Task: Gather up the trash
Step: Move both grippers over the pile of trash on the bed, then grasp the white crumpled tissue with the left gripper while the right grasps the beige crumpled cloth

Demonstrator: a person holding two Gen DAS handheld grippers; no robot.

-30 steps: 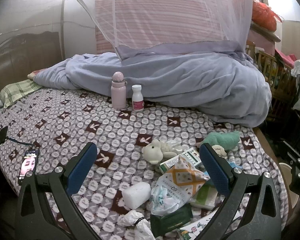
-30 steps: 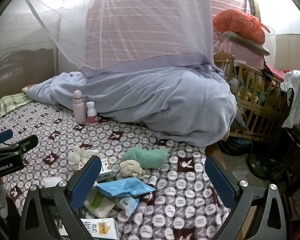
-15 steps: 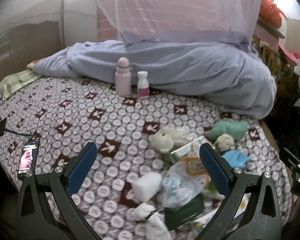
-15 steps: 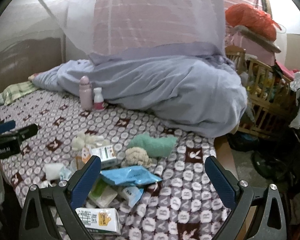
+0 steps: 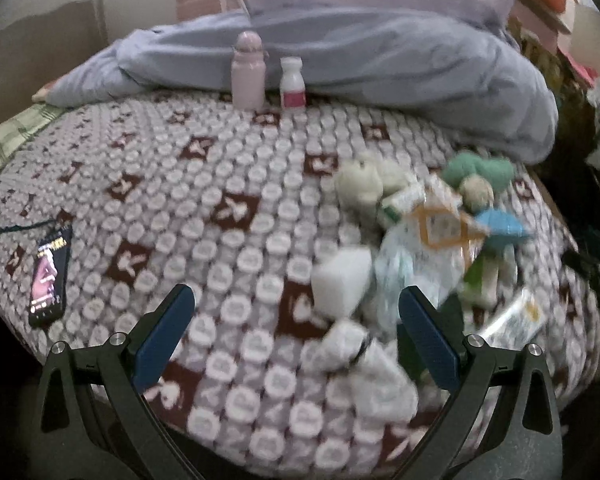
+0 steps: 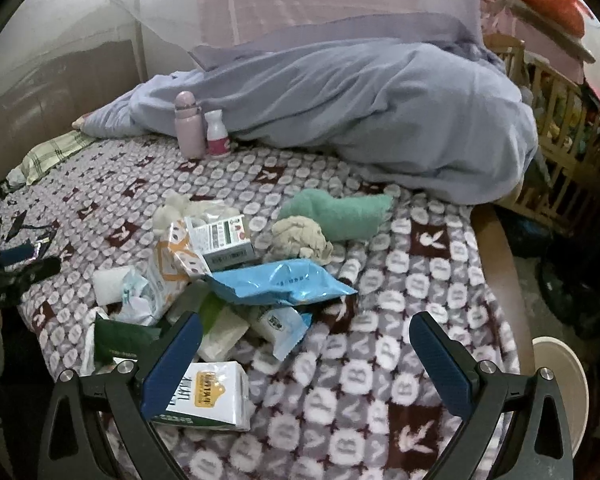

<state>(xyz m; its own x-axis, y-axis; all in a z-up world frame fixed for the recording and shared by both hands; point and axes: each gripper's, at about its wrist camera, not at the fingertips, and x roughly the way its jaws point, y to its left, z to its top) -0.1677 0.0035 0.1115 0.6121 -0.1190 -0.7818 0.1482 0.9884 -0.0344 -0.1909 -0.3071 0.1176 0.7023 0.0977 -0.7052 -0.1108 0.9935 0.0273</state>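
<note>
With both pairs of blue pads spread wide, the left gripper (image 5: 296,332) and the right gripper (image 6: 306,358) hang over the bed, holding nothing and touching nothing. Between the left fingers lies bare patterned blanket (image 5: 220,216), with a crumpled white tissue (image 5: 364,356) just inside the right-hand pad, though that view is blurred. Look at the trash pile near the bed's front edge: a blue wrapper (image 6: 280,284) lies across the middle, a small printed carton (image 6: 222,242) behind it, an orange-and-white packet (image 6: 172,264) beside that, a dark green pouch (image 6: 120,336) and a white foam block (image 6: 110,284) on the pile's left side. A white milk carton (image 6: 210,398) lies flat just inside the right gripper's left finger (image 6: 172,360), closest of all to the front edge. Behind the pile sit a green plush toy (image 6: 340,214), a beige knitted ball (image 6: 300,238) and a cream plush toy (image 5: 364,184). Farther back, a pink bottle (image 6: 189,124) and a white bottle (image 6: 217,132) stand upright, side by side, against the heaped lavender duvet (image 6: 380,120). A phone (image 5: 48,276) with its screen lit lies near the bed's left edge. Netting hangs above, and a wooden crib (image 6: 560,152) stands off the right side.
</note>
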